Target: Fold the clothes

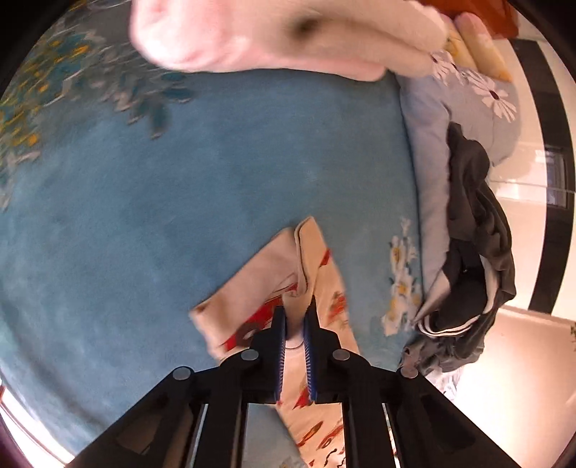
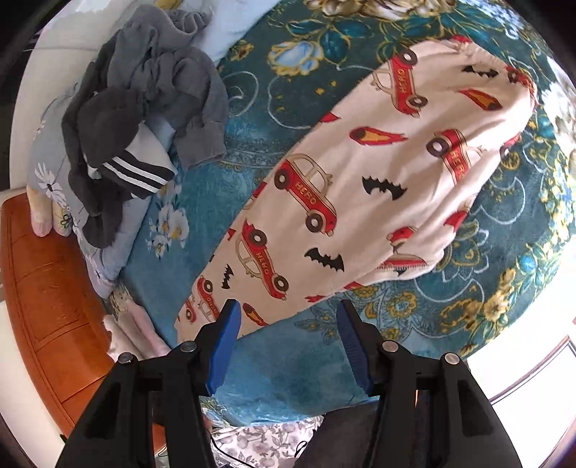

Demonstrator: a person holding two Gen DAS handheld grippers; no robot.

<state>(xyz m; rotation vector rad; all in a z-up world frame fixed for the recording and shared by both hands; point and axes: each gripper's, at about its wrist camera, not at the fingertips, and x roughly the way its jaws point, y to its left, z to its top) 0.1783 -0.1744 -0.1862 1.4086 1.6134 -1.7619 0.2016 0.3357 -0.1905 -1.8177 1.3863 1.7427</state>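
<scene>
- Pajama pants point(image 2: 360, 187) in cream knit, printed with red cars and black bats, lie stretched across the blue floral blanket point(image 2: 288, 367) that covers the bed; in the right wrist view one end reaches toward the blanket's near edge.
- Left gripper point(image 1: 295, 316) — its blue pads are drawn close together with a fold of the cream fabric pinched between them, so it is clamped on the pants near a seam.
- Right gripper point(image 2: 288, 316) has its pads well apart and holds nothing; it hovers just short of the pants' nearest hem.
- Handling, as a judgement: the cloth looks light, soft and limp, so it will drape and sag from any single hold, and a thin knit can slip out of a shallow pinch. Taking it at a hem or seam, where the layers are doubled, should give the firmest bite.
- A dark grey garment pile point(image 2: 144, 108) with white stripes sits on a pale floral pillow point(image 1: 432, 144) at the blanket's far edge — well apart from the pants.
- A blurred pale pink shape point(image 1: 270, 32) crosses the top of the left view; I cannot tell what it is.
</scene>
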